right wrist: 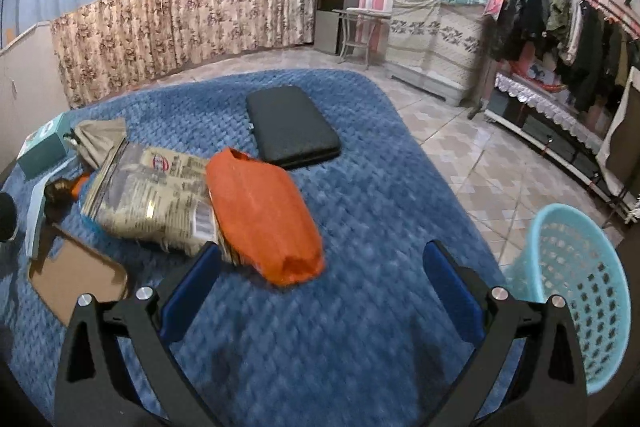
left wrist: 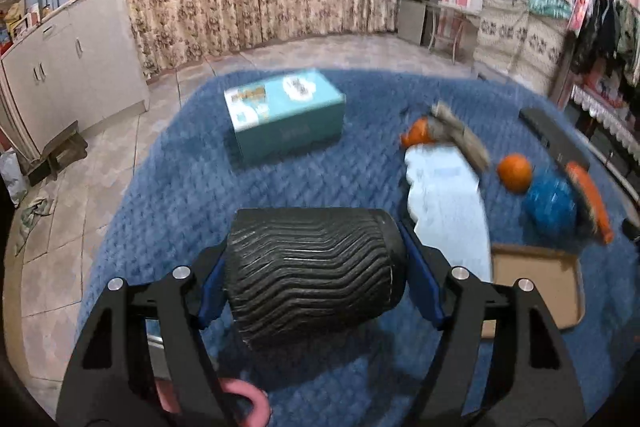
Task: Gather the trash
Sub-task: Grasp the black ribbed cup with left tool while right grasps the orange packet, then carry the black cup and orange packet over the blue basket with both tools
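Two grippers, two different jobs right now. Your left gripper (left wrist: 316, 267) has a black ribbed cup (left wrist: 316, 263) lying crosswise between its fingers, long axis running from one blue pad (left wrist: 420, 275) to the other, mouth end toward the right finger. Both pads sit against its ends, so read it as gripped end to end.

Your right gripper (right wrist: 320, 291) stands wide apart and holds nothing; only blue blanket (right wrist: 360, 187) shows between the fingers. Orange packet (right wrist: 264, 215): just ahead of the fingers and a little left of centre, nearest end almost level with the left fingertip. Its long axis runs away from you, tilted up-left, so it lies roughly along the pointing line, not across it. Printed snack bag (right wrist: 152, 195) sits touching the packet's left side, partly under it, right at the left fingertip.

Light blue basket (right wrist: 576, 307): off the blanket's edge, beside and outside the right finger.

Judgement: the right hand is the nearer one for the orange packet. Push forward and slightly left to straddle its near end; watch that the left finger does not catch the snack bag too. Carry then goes rightward to the basket.
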A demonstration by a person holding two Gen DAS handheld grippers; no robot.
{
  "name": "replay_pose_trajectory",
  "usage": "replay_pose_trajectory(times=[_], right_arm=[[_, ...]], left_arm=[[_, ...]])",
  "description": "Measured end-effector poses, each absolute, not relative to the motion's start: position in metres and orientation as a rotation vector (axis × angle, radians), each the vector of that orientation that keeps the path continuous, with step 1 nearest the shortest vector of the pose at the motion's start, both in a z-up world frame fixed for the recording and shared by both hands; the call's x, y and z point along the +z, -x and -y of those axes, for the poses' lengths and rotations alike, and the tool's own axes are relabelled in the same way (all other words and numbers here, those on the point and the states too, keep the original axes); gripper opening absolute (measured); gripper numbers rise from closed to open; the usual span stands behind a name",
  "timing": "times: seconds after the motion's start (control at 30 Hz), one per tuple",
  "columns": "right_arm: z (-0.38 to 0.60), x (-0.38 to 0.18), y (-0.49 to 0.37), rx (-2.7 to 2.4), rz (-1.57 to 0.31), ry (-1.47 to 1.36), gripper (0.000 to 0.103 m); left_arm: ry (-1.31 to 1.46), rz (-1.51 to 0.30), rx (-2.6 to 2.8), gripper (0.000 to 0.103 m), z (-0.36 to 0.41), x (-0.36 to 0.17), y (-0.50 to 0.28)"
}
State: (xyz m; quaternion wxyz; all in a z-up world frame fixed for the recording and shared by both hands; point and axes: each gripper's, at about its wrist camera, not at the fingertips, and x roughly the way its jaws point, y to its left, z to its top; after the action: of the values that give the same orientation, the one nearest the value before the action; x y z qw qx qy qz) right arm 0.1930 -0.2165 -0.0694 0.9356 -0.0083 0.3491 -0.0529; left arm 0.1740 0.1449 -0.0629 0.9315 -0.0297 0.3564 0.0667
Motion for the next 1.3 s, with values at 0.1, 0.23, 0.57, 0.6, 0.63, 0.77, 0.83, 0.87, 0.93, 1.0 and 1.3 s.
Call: replay_pose_trajectory(times=[0.1, 0.23, 0.57, 0.6, 0.63, 0.77, 0.83, 0.87, 0.93, 1.0, 1.3], right_arm=[[0.215, -0.075, -0.211, -0.085, -0.738, 0.016, 0.099], [0.209, -0.091, -0.230, -0.049, -0.805, 0.011, 0.098], [0.214, -0.098, -0.227, 0.059, -0.810, -0.049, 0.008], [0.215, -0.097, -0.224, 0.067, -0.803, -0.048, 0.008], [0.216, -0.096, -0.222, 0.070, -0.798, -0.047, 0.007], [0.226, -0.080, -0.204, 0.061, -0.739, -0.056, 0.006], [0.232, -0.071, -0.197, 0.054, -0.717, -0.060, 0.006], [0.238, -0.064, -0.190, 0.045, -0.699, -0.064, 0.006], [0.247, -0.054, -0.180, 0.036, -0.673, -0.074, 0.006], [0.259, -0.042, -0.166, 0.014, -0.639, -0.081, 0.006], [0.308, -0.020, -0.123, -0.052, -0.565, -0.125, 0.006]], left_arm=[[0.079, -0.690, 0.136, 0.072, -0.145, -0.048, -0.177], [0.088, -0.654, 0.135, 0.072, -0.138, -0.035, -0.184], [0.053, -0.626, 0.119, 0.072, -0.122, -0.028, -0.186], [0.051, -0.623, 0.116, 0.072, -0.120, -0.026, -0.185], [0.050, -0.621, 0.112, 0.072, -0.118, -0.025, -0.184], [0.046, -0.616, 0.097, 0.072, -0.111, -0.022, -0.181], [0.039, -0.611, 0.087, 0.072, -0.104, -0.020, -0.179], [0.036, -0.606, 0.082, 0.072, -0.100, -0.019, -0.178], [0.032, -0.594, 0.072, 0.072, -0.092, -0.016, -0.176], [0.031, -0.587, 0.060, 0.072, -0.084, -0.013, -0.175], [0.028, -0.547, -0.036, 0.072, -0.034, 0.003, -0.167]])
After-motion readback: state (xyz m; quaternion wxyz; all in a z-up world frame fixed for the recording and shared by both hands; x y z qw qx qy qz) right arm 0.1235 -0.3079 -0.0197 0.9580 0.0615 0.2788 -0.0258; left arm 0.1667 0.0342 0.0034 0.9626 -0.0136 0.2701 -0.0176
